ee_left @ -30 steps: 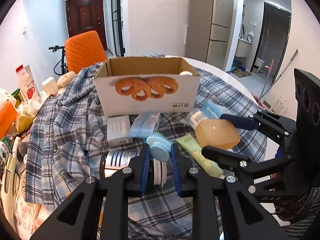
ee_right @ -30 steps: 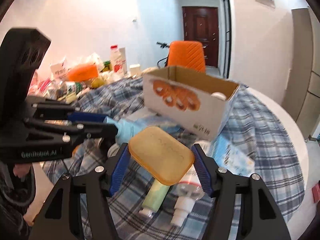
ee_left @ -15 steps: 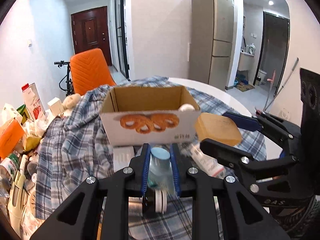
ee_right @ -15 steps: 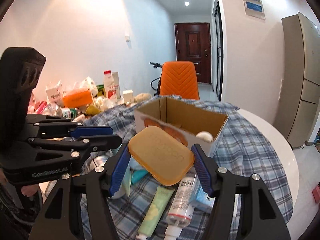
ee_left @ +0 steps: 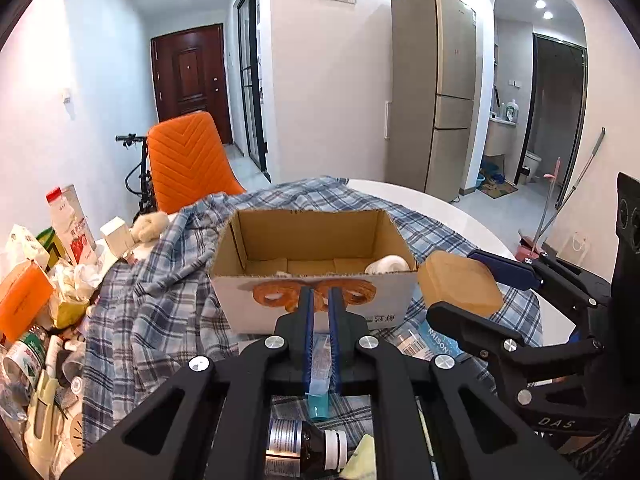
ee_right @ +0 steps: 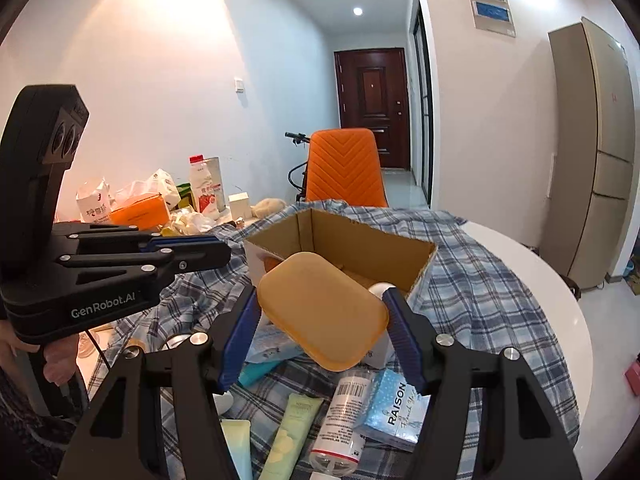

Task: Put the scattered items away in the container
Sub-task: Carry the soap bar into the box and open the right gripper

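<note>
An open cardboard box (ee_left: 316, 296) with a pretzel print stands on the plaid cloth; a white round item (ee_left: 386, 266) lies in its right corner. My left gripper (ee_left: 320, 300) is shut on a thin light-blue tube (ee_left: 319, 360), which hangs cap-down between the jaws, just in front of the box. My right gripper (ee_right: 320, 298) is shut on a flat amber soap case (ee_right: 320, 316), held tilted above the table near the box's (ee_right: 416, 256) near corner. The case (ee_left: 460, 286) and right gripper (ee_left: 456, 284) show at the box's right in the left wrist view. The left gripper (ee_right: 224, 250) reaches in from the left.
Loose on the cloth below lie a brown bottle (ee_left: 304, 448), two pale tubes (ee_right: 292, 436), a clear bottle (ee_right: 344, 420) and a blue RAISON pack (ee_right: 396, 412). Cartons and bags (ee_left: 70, 224) crowd the table's left side. An orange chair (ee_left: 188, 160) stands behind.
Both grippers have risen with their loads, so the box's inside now shows. The blue tube has swung down to hang between the left jaws.
</note>
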The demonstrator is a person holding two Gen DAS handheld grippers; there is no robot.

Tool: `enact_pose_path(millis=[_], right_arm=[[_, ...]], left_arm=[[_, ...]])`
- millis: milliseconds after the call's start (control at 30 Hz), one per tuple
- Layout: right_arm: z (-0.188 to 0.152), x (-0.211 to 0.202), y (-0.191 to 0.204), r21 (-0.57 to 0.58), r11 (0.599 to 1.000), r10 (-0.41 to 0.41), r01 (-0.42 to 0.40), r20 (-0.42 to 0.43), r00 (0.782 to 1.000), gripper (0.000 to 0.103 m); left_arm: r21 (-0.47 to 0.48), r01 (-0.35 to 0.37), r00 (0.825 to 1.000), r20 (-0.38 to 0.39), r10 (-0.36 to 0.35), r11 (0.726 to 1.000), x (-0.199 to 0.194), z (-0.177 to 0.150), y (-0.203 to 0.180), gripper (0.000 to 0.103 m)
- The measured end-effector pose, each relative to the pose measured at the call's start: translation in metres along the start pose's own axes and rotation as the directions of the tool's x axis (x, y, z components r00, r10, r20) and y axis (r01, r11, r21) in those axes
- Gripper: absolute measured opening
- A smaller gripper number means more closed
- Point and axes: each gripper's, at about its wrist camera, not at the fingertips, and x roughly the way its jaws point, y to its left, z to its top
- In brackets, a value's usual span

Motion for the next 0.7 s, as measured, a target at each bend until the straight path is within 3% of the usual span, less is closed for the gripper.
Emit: enact_pose_path(millis=[200,467,500,533,567,600,633,700], right_arm=[[0.001,0.007,-0.008,0.015,1.000,0.004,-0.004,-0.018,1.000,0.062],[0.027,0.031,-0.011,-0.021,1.000,-0.003,0.003,-0.034,0.999,0.062],[0.031,0.035,-0.013,-0.025,1.000,-0.010,0.009,-0.037,0.999,0.062],[0.035,0.040,-0.015,-0.025,1.000,-0.018,0.017,-0.039,0.999,0.062],[0.040,0.045,-0.019,-0.020,1.000,-0.024,0.023,-0.043,0.999,0.062],[0.044,0.050,-0.024,-0.013,1.000,-0.026,0.025,-0.053,0.998,0.062],[0.047,0.055,-0.029,-0.003,1.000,-0.024,0.024,-0.064,0.998,0.062],[0.054,0.066,-0.036,0.009,1.000,-0.003,0.004,-0.097,0.995,0.062]], left_arm=[[0.000,0.008,0.998,-0.058,-0.008,1.000,0.018,-0.009,-0.003,0.008],[-0.017,0.049,0.997,-0.064,-0.050,0.999,0.028,0.002,0.002,0.009],[-0.018,0.053,0.996,-0.069,-0.054,0.998,0.031,0.005,0.003,0.016],[-0.023,0.051,0.996,-0.069,-0.052,0.998,0.034,0.009,0.004,0.030],[-0.027,0.025,0.998,-0.064,-0.027,0.999,0.037,0.012,0.006,0.035],[-0.027,0.001,0.998,-0.056,-0.003,1.000,0.039,0.015,0.009,0.047],[-0.028,-0.012,0.999,-0.043,0.011,1.000,0.041,0.019,0.013,0.068],[-0.057,0.007,1.000,-0.017,-0.008,0.998,0.043,0.025,0.022,0.084]])
